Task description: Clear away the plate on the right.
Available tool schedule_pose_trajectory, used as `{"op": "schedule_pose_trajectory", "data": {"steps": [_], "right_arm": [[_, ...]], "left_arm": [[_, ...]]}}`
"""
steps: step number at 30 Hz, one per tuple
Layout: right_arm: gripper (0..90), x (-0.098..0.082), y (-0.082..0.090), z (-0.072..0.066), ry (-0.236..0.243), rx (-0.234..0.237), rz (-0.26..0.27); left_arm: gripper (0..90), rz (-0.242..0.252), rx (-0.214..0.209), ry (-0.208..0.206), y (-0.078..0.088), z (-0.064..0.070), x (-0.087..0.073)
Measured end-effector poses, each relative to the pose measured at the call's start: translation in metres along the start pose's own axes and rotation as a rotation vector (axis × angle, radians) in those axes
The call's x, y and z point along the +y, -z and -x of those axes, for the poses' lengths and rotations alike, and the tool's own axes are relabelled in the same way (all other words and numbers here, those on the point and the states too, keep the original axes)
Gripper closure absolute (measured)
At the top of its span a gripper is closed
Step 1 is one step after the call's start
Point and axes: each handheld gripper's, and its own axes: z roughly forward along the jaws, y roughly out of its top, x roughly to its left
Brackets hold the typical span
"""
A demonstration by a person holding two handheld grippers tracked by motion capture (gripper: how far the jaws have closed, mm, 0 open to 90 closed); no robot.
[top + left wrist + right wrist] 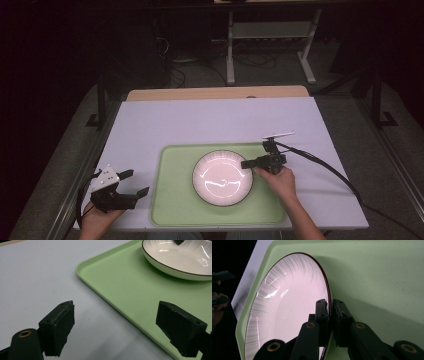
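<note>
Pinching the right rim of the plate (222, 177) with my right gripper (248, 163), jaws clamped either side of its edge. It sits empty, flat on the green tray (172, 200). My left gripper (136, 183) rests near-left on the bench (150, 125), jaws spread.

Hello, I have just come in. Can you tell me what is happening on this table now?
A person holds a gripper in each hand. The right gripper is shut on the right rim of a white plate, which sits on a green tray. The left gripper rests open over the white table, left of the tray, holding nothing.
</note>
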Motion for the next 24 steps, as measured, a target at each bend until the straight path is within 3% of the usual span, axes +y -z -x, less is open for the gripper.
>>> {"op": "schedule_pose_trajectory", "data": {"steps": [14, 24], "right_arm": [[74.7, -0.001, 0.008, -0.001, 0.031, -0.029, 0.025], [60.2, -0.007, 0.024, -0.005, 0.123, -0.073, 0.113]], "left_arm": [[15.2, -0.004, 0.002, -0.003, -0.001, 0.0, 0.0], [15.2, -0.007, 0.002, 0.001, -0.002, 0.001, -0.001]]}}
